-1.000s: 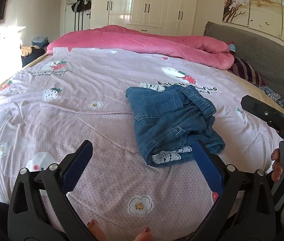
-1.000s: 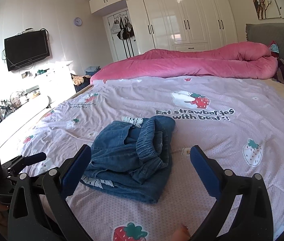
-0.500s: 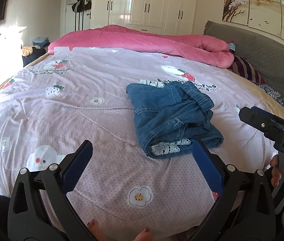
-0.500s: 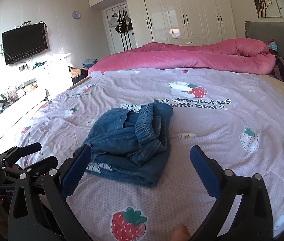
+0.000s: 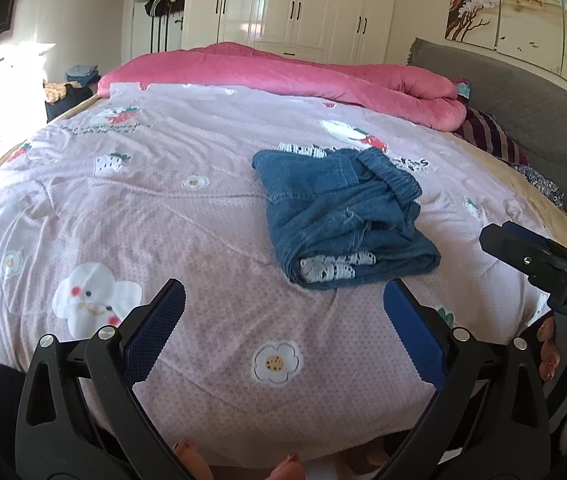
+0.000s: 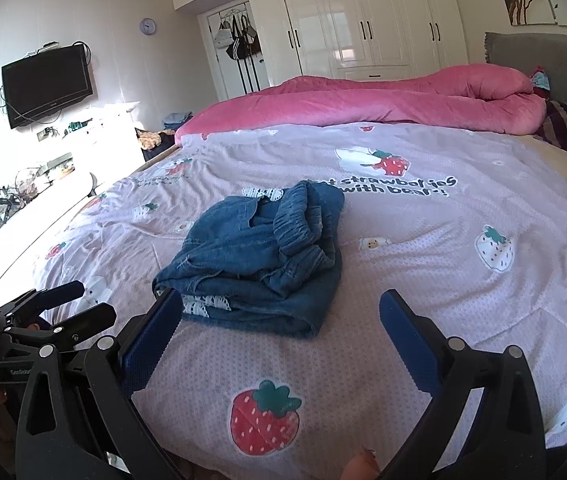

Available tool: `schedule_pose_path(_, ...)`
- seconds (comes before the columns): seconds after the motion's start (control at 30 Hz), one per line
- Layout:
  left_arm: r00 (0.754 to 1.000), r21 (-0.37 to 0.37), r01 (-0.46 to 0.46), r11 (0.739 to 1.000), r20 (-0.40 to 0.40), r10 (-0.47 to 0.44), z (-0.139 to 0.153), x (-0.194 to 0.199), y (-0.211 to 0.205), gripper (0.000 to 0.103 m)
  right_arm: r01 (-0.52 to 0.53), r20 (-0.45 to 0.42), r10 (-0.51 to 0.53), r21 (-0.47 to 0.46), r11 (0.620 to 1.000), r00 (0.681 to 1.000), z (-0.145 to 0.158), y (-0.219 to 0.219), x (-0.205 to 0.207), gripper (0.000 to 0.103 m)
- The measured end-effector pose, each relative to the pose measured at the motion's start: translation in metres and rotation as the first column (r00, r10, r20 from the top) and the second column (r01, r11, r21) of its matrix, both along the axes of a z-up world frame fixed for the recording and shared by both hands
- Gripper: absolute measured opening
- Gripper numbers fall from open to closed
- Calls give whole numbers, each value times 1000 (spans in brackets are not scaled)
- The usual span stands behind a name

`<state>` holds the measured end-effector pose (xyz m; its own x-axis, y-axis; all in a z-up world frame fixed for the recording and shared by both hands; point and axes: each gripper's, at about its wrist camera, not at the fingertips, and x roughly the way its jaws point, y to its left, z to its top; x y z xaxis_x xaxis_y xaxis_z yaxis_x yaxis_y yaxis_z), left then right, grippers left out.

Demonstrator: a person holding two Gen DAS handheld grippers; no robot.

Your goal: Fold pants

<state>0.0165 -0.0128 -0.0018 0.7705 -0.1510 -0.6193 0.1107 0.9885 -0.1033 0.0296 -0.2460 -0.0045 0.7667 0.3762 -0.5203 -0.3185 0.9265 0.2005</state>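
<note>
Blue denim pants (image 5: 339,216) with white lace trim lie folded in a small bundle on the pink strawberry-print bedspread (image 5: 163,216). My left gripper (image 5: 283,328) is open, above the near part of the bed, short of the bundle. In the right wrist view the same pants (image 6: 259,264) lie just beyond my open right gripper (image 6: 279,336), whose left pad (image 6: 151,336) overlaps the lace edge in the image. Neither gripper holds anything. The right tool shows at the left view's right edge, held by a hand (image 5: 547,344).
A rolled pink duvet (image 5: 283,72) lies across the far side of the bed. A grey headboard (image 5: 523,92) and striped pillow (image 5: 487,136) are at the right. White wardrobes (image 6: 363,24), a wall TV (image 6: 47,84) and a cluttered shelf (image 6: 35,180) stand beyond.
Both grippers have drawn back from the folded pants toward the near edge of the bed. The pants have stayed in place, and both grippers remain open.
</note>
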Motion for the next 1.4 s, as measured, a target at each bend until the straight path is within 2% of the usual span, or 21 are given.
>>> schedule_pose_path(0.63,999,10,-11,1000,-53,11,-14,-19,-1,93,2,-20,-3,-45,999,1000,-13,6,-33,98)
schedule_pose_path(0.97,994,3,-19,1000,-105,19,-26,-25,0,93,-14,-46,10,-75,997,999,-23,15,-37,98)
schedule_pose_path(1.4,992,3,-47,999,-120,47,-38,-18,6,93,-4,-69,-4,-120,993,998,-37,18,-28,99)
